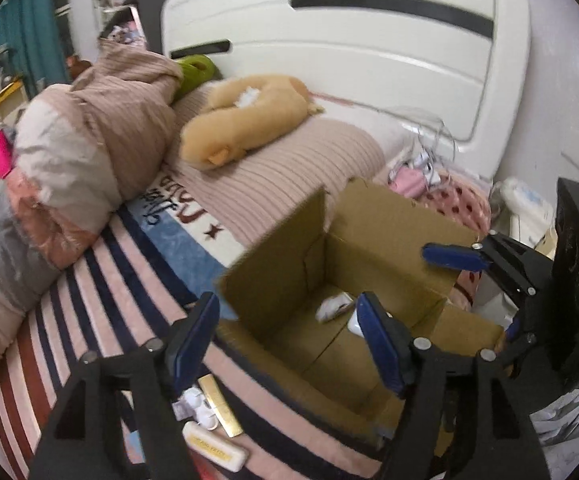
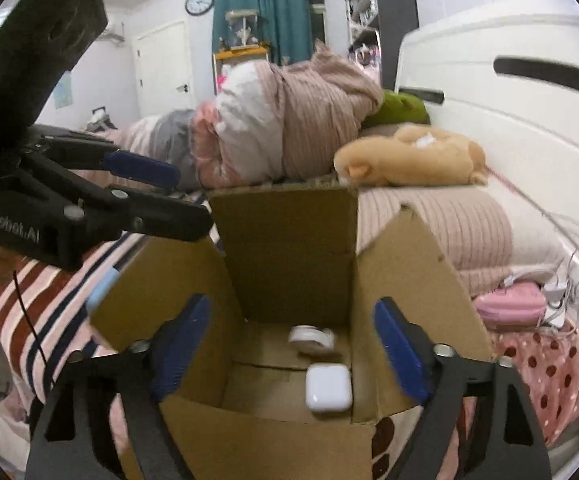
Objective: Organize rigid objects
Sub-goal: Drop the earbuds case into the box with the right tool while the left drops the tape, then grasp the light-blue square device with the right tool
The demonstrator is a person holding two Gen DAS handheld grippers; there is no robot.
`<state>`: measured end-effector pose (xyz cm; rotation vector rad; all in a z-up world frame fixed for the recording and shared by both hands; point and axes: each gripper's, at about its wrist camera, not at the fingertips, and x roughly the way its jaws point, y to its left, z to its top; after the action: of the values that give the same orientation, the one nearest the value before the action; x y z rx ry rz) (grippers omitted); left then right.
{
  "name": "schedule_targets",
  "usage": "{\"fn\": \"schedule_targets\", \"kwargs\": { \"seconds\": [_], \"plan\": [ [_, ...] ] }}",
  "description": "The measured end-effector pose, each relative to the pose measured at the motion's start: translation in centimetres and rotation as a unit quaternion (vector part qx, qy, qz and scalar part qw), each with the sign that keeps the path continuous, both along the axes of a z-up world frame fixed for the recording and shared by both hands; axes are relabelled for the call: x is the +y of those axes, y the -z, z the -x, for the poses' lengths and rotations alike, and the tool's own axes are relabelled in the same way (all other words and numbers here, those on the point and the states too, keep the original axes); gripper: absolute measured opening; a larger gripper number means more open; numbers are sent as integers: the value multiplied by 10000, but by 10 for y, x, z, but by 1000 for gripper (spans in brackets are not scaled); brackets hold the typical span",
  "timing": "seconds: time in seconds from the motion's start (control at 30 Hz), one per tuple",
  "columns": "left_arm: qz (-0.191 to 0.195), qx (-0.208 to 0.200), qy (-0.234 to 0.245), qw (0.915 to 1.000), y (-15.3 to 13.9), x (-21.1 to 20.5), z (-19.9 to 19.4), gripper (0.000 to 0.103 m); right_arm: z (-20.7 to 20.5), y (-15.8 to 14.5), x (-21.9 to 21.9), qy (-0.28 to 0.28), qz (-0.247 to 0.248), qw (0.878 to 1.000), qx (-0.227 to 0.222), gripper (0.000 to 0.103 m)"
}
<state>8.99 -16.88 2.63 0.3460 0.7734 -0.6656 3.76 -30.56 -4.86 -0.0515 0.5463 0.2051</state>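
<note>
- On a striped bed [image 1: 89, 280], an open cardboard box [image 2: 285, 248] held a white case [image 2: 327, 387] and a tape roll [image 2: 309, 338].
- Left gripper [image 1: 289, 344] and right gripper [image 2: 297, 356] hung parted, empty.
- Likely mid-sorting; next, fetching the gold box [image 1: 219, 404] near the bed's edge.

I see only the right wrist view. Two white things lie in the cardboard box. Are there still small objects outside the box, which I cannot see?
Observer: Yes. The left wrist view shows a flat gold box on the striped blanket, beside the cardboard box.
Operator: Is anything else near it?
Observer: A white oval case lies next to it, nearer the camera.
Operator: Does the left gripper hold something?
Observer: No. The left gripper is open and empty, with one side above the blanket and the other above the box's opening.
</note>
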Motion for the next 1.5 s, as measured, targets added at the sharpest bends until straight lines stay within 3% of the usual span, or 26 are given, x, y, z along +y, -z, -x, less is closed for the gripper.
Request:
{"fn": "schedule_targets", "kwargs": {
  "seconds": [0.1, 0.27, 0.37, 0.47, 0.57, 0.77, 0.9, 1.07, 1.13, 1.23, 1.37, 1.43, 1.5],
  "plan": [
    [213, -91, -254, 9994, -12, 33, 5, 69, 10, -15, 16, -44, 185, 9994, -280, 103],
    [392, -280, -744, 9961, -18, 97, 15, 69, 19, -32, 61, -245, 393, 9972, -595, 103],
    [553, -332, -1114, 9917, -11, 143, 23, 70, 18, -37, 96, -659, 440, 9951, -600, 103],
    [553, -479, -1357, 9880, 6, 182, 32, 75, 14, -31, 130, -1295, 414, 9903, -285, 103],
    [628, -271, -1720, 9827, 31, 222, 33, 75, 2, -14, 164, -1613, 421, 9858, 191, 103],
    [819, -118, -2279, 9702, 78, 283, 47, 75, -30, 50, 214, -2129, 413, 9703, 1067, 102],
    [907, 49, -2467, 9648, 102, 306, 54, 75, -58, 94, 227, -2109, 257, 9652, 1525, 76],
    [1014, 204, -2715, 9569, 121, 328, 55, 75, -74, 110, 241, -2229, -114, 9611, 1628, 64],
    [1127, 261, -2752, 9544, 124, 335, 54, 75, -71, 108, 252, -2460, -192, 9567, 1543, 64],
    [1208, 344, -2778, 9524, 128, 343, 51, 75, -79, 112, 271, -2911, -518, 9381, 1806, 64],
    [1144, 341, -2956, 9478, 132, 356, 50, 75, -80, 123, 285, -2853, -353, 9391, 1885, 65],
    [1170, 385, -3014, 9455, 136, 363, 49, 75, -83, 129, 288, -2928, -471, 9326, 2058, 77],
    [1200, 431, -3046, 9439, 139, 367, 49, 75, -86, 133, 290, -2780, -473, 9355, 2128, 82]
  ]
}}
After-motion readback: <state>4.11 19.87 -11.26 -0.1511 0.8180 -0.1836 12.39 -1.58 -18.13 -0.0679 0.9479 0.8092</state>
